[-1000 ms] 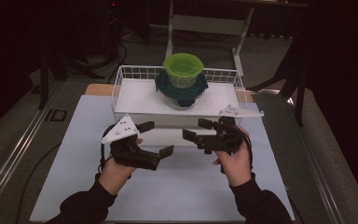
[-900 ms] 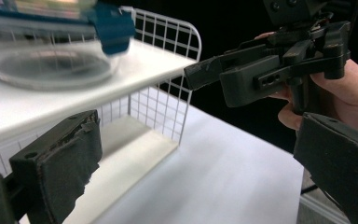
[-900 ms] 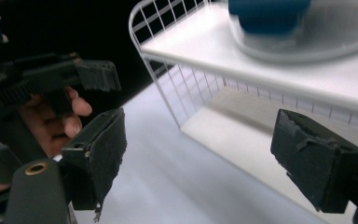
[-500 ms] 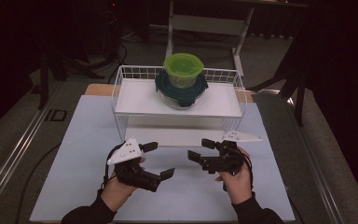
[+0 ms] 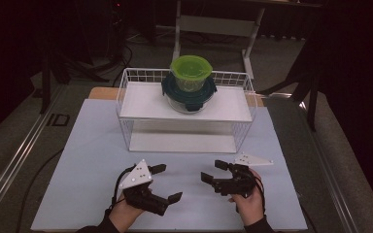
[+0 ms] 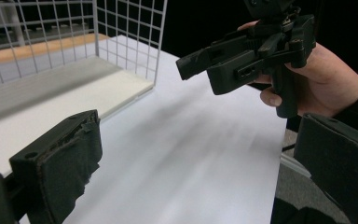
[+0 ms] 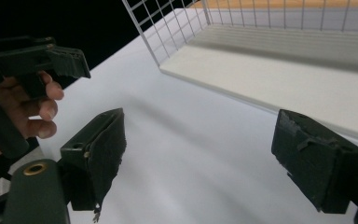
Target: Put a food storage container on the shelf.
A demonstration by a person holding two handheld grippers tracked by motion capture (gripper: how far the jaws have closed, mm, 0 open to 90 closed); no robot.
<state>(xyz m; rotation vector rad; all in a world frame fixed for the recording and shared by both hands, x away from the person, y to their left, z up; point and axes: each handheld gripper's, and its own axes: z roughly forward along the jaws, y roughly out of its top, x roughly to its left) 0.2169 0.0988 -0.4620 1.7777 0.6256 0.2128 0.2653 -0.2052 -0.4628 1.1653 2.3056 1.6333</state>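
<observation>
High view first: both grippers sit low at the near edge of the white table (image 5: 77,160), held by the person's hands. The left gripper (image 5: 166,182) and the right gripper (image 5: 212,171) both have their jaws spread wide and nothing in them. The things they'd go for are straight ahead and higher up: a green-lidded container (image 5: 191,73) stacked on a dark-lidded glass container (image 5: 188,94), both standing on the top shelf of the white wire rack (image 5: 126,92). The stack is upright and roughly centred between the two hands, maybe a touch nearer the right one, so neither arm has a clear edge. Well apart from both.

Left gripper view: its own pads (image 6: 60,163) stand far apart over bare tabletop, and it looks across at the right gripper (image 6: 242,51), with the rack's corner (image 6: 130,46) off to one side.

Right gripper view: same story, pads (image 7: 98,154) wide and empty, rack's lower shelf (image 7: 279,79) ahead, the left gripper (image 7: 51,60) at the edge, though it's dim there so hard to read much.

The containers turn up from above; the two gripper views give the close pad detail instead.
</observation>
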